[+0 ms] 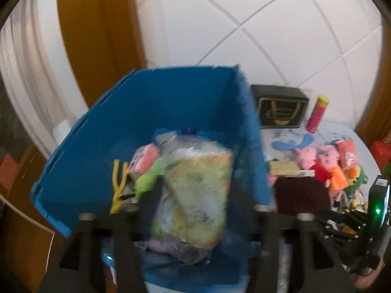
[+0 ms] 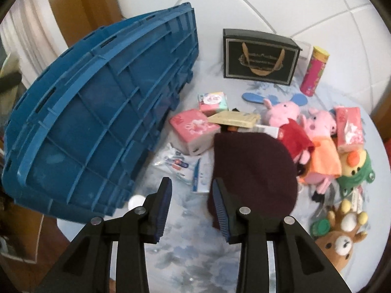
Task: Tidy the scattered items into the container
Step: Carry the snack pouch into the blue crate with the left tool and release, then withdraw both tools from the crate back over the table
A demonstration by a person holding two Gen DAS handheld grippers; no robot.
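Left gripper [image 1: 195,195]: jaws spread around a clear snack bag [image 1: 198,195], grip uncertain, inside the blue crate [image 1: 80,161] at frame centre, above a pink pack [image 1: 144,160] and yellow item [image 1: 119,185]. Right gripper [image 2: 191,205]: jaws parted, empty, beside the maroon hat [image 2: 256,171].

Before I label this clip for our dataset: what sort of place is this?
Probably a room in a home. Plush toys, tissue packs and a gift bag lie scattered on a cloth-covered table beside a blue crate, with a white tiled wall behind.
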